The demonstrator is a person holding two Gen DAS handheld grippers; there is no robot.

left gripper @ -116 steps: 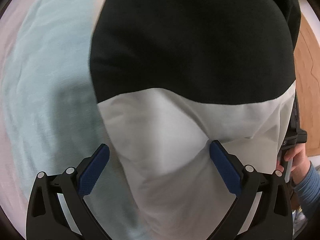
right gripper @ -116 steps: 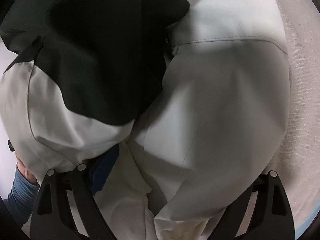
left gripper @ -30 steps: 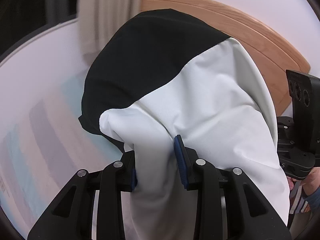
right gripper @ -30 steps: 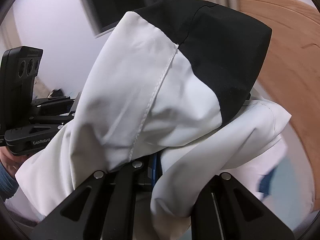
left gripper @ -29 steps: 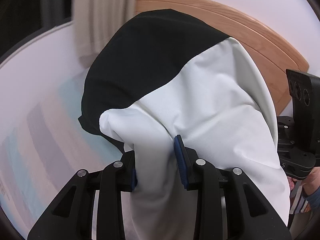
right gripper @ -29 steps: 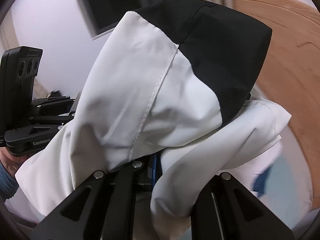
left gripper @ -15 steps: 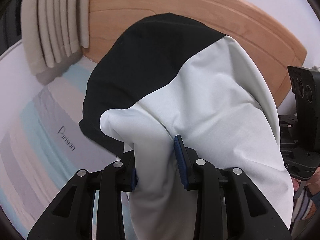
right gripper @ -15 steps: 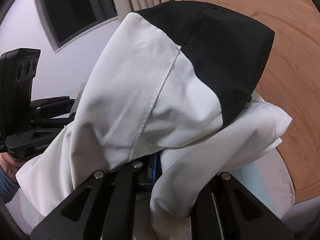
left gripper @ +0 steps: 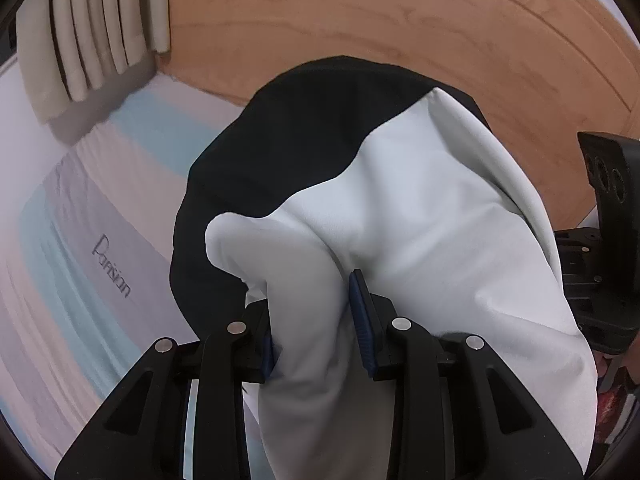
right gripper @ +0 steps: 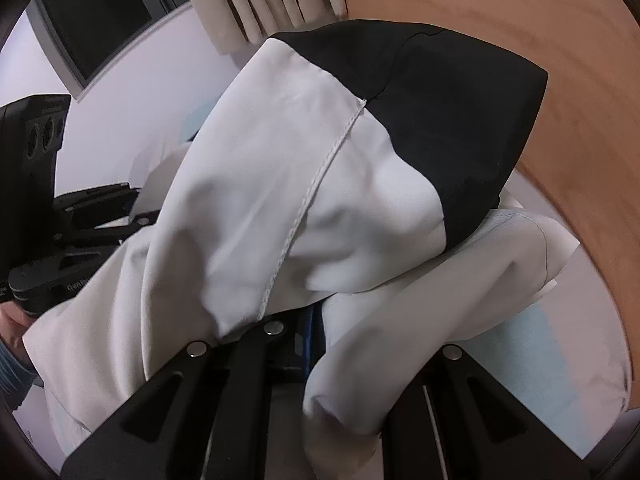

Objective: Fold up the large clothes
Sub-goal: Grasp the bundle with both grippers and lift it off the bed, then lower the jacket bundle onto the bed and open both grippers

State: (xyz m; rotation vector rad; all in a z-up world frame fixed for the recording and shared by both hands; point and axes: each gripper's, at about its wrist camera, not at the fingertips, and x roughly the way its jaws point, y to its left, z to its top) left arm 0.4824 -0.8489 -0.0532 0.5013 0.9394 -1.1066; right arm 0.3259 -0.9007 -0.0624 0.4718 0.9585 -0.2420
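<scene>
My left gripper and right gripper both pinch the black-and-white jacket tight; the wooden headboard looks closer than before

Below me I see a bed, its sheet striped in pale blue, pink and lilac, with the word "Parisian" printed on a lilac band. A wooden headboard stands at its far end.

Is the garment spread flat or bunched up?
Bunched: the garment drapes in folds over both the left gripper and right gripper.
</scene>
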